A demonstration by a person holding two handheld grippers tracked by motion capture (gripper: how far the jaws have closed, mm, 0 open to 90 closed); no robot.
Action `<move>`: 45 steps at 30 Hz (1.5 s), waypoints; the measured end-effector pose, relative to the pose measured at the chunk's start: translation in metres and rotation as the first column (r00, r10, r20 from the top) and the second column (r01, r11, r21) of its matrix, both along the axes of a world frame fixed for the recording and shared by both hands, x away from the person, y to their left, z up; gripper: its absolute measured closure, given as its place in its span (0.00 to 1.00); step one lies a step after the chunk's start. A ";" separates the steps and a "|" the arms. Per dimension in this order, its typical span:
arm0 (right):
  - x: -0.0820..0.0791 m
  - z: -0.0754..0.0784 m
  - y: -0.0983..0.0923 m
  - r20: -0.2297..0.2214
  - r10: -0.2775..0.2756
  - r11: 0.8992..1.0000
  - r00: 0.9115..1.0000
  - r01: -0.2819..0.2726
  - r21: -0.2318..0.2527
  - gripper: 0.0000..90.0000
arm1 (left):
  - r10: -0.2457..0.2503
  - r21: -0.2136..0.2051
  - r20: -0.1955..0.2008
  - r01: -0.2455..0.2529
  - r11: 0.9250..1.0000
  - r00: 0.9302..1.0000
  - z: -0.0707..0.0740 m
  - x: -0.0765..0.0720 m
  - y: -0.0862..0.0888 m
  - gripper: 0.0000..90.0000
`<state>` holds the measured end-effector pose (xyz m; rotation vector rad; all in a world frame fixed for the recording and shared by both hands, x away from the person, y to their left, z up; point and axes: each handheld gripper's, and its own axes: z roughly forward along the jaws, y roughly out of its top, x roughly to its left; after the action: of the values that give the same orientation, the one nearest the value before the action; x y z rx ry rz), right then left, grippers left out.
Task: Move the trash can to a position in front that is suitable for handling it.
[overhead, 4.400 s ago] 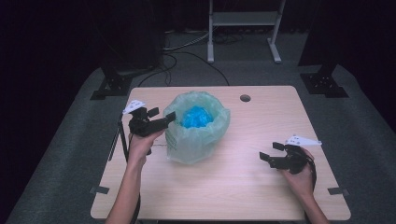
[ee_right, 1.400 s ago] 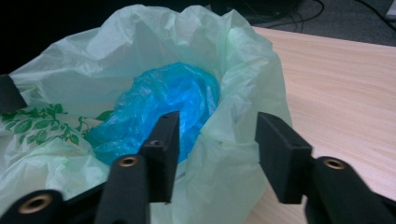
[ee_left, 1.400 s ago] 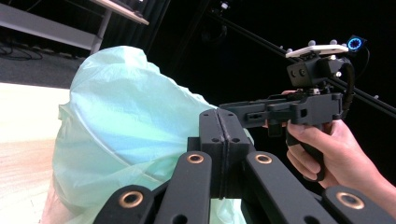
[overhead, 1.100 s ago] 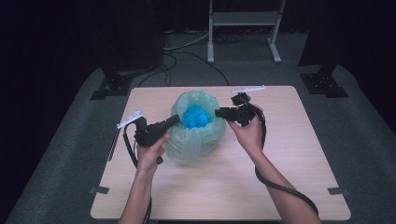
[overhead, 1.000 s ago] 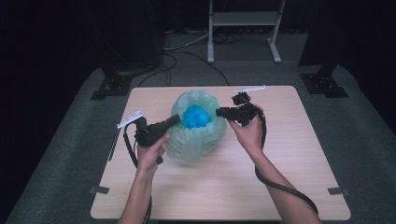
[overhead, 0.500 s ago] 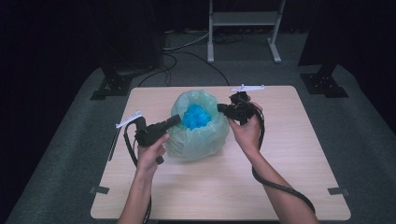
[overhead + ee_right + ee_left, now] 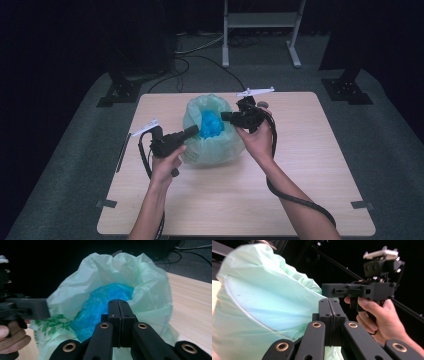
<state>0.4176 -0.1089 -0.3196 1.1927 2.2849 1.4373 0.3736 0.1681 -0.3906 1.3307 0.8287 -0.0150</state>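
Both pinching opposite rims of the crinkly pale-green plastic bag: left gripper and right gripper clamped on film. Pulling apart gently, evenly, avoiding tearing.

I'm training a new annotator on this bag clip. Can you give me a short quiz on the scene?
1. True or false: both grippers' jaws are shut at the rim of the green bag.
2. What colour is the bundle inside the bag?
3. In the high view, which gripper is nearer the table's far edge: A) left gripper, B) right gripper?

Key: 1 true; 2 blue; 3 B.
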 end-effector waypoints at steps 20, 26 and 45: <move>0.010 -0.003 0.027 -0.141 0.159 0.973 0.977 -0.131 0.192 1.00 | 0.001 0.099 0.027 -0.003 0.995 1.000 0.001 -0.002 -0.014 1.00; 0.015 -0.006 0.027 -0.173 0.187 0.961 0.967 -0.143 0.237 1.00 | 0.003 0.099 0.023 -0.005 0.995 1.000 0.000 -0.002 -0.016 1.00; 0.021 -0.015 0.042 -0.256 0.240 0.956 0.936 -0.183 0.227 0.75 | -0.020 0.134 0.040 0.015 0.991 0.999 -0.001 -0.005 -0.024 1.00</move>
<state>0.4388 -0.0668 -0.3348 1.3140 2.5784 1.7074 0.3690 0.1438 -0.3916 1.4592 0.7936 0.0549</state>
